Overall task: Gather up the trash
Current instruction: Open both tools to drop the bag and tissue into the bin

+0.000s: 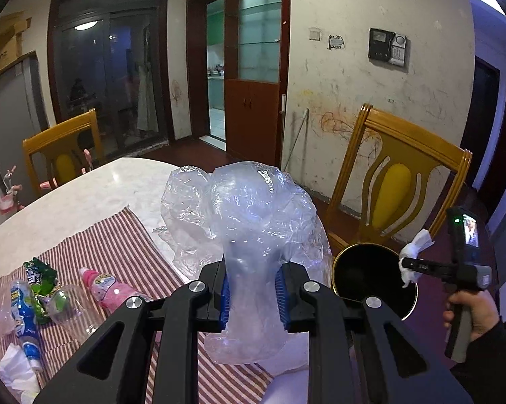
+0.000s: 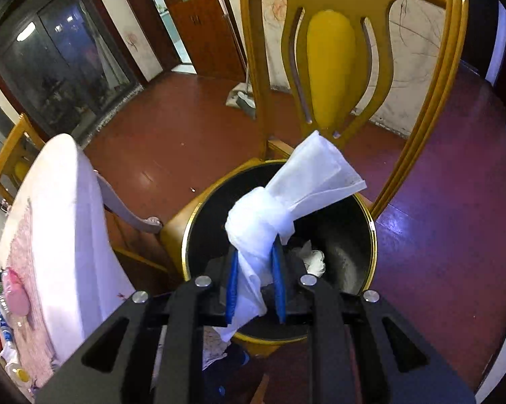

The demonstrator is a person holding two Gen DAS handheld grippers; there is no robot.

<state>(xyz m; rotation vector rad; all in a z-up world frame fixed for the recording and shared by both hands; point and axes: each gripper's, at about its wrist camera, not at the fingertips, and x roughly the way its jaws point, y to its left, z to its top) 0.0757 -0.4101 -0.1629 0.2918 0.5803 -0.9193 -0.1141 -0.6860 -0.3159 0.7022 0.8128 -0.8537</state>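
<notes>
We see the left gripper (image 1: pixel 253 289) angled down over the table (image 1: pixel 84 195), its blue pads clamped on a crumpled clear plastic bag (image 1: pixel 253 215). At three o'clock a hand (image 1: pixel 471 313) holds the right gripper (image 1: pixel 408 266), pinching a knotted white tissue (image 1: pixel 416 252) above the black bin (image 1: pixel 374 279). Only the left view shows bottles (image 1: pixel 111 289) at eight o'clock; only the right view shows crumpled paper (image 2: pixel 315 257) inside the bin.
</notes>
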